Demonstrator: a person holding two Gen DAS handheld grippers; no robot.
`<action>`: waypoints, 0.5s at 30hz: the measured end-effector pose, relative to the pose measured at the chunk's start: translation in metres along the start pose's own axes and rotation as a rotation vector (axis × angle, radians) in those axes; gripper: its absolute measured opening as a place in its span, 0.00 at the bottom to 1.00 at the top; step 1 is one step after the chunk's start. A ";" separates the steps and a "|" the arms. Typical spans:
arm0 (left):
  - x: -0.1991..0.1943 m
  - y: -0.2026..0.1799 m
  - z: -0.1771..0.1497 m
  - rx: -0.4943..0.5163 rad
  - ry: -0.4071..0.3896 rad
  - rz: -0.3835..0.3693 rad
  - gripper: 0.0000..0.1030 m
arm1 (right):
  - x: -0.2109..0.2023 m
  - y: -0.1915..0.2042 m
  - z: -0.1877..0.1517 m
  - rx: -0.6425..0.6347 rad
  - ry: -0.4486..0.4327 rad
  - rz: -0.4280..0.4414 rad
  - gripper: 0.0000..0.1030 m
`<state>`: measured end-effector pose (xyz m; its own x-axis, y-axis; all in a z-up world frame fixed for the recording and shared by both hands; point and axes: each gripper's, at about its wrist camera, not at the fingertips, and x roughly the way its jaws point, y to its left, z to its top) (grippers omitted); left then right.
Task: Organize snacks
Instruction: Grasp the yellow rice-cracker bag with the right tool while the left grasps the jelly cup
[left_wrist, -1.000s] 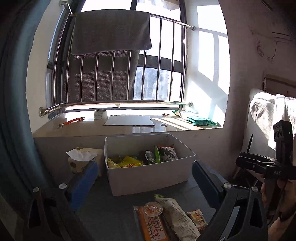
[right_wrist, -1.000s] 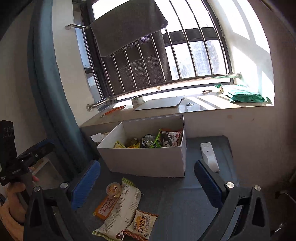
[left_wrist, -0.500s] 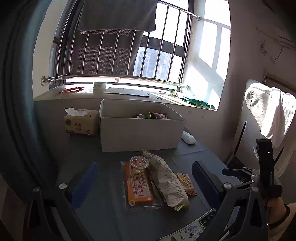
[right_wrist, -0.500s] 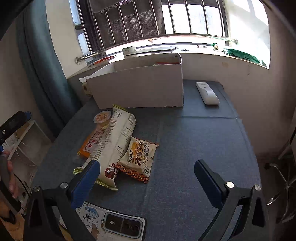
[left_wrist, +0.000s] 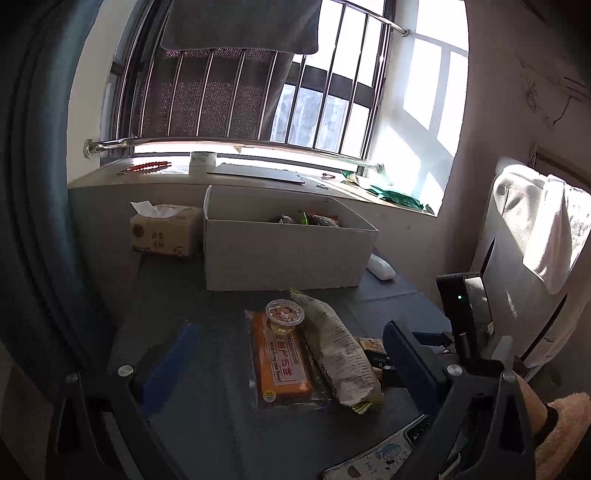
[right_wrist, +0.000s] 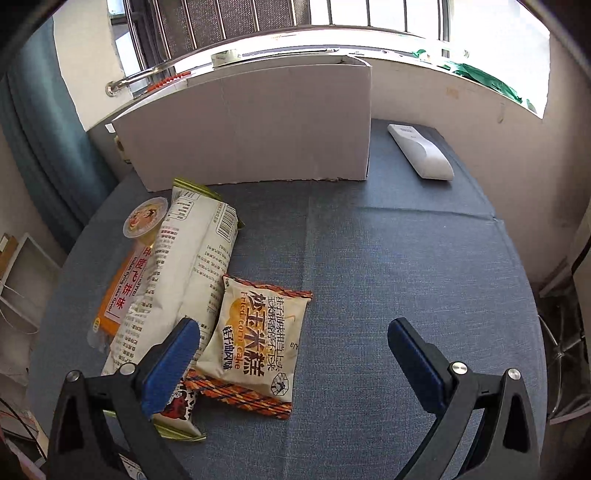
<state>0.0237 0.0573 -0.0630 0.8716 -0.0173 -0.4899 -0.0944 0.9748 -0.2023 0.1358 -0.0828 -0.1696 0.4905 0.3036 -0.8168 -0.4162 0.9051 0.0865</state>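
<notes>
On the grey-blue table lie an orange flat pack (left_wrist: 281, 363) (right_wrist: 120, 291), a jelly cup (left_wrist: 285, 313) (right_wrist: 146, 218) on its far end, a long white bag (left_wrist: 338, 350) (right_wrist: 183, 266) and a small corn-cake packet (right_wrist: 255, 338) (left_wrist: 370, 345). Behind them stands a white cardboard box (left_wrist: 288, 254) (right_wrist: 251, 125) with several snacks inside. My left gripper (left_wrist: 286, 363) is open above the orange pack. My right gripper (right_wrist: 293, 354) is open low over the corn-cake packet, its left finger (right_wrist: 171, 363) over the white bag.
A tissue box (left_wrist: 164, 230) sits left of the cardboard box and a white remote (right_wrist: 421, 151) (left_wrist: 380, 267) right of it. A phone in a patterned case (left_wrist: 384, 454) lies at the table's near edge. A windowsill with clutter runs behind. A person's hand (left_wrist: 532, 410) holds the right tool.
Both grippers have dropped and pulled back from the box toward the loose snacks. The right gripper has moved down close over the corn-cake packet. Both stay open.
</notes>
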 end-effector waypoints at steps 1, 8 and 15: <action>0.001 0.001 -0.001 0.001 0.004 0.001 1.00 | 0.003 0.002 0.000 -0.009 0.010 -0.006 1.00; 0.010 0.007 -0.004 -0.014 0.036 0.006 1.00 | 0.017 0.005 -0.005 -0.038 0.060 -0.035 1.00; 0.028 0.009 -0.005 0.002 0.080 0.008 1.00 | 0.000 -0.002 -0.012 -0.050 0.011 -0.013 0.43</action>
<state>0.0447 0.0649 -0.0829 0.8297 -0.0271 -0.5576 -0.1002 0.9754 -0.1965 0.1276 -0.0879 -0.1766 0.4877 0.2879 -0.8242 -0.4473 0.8931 0.0473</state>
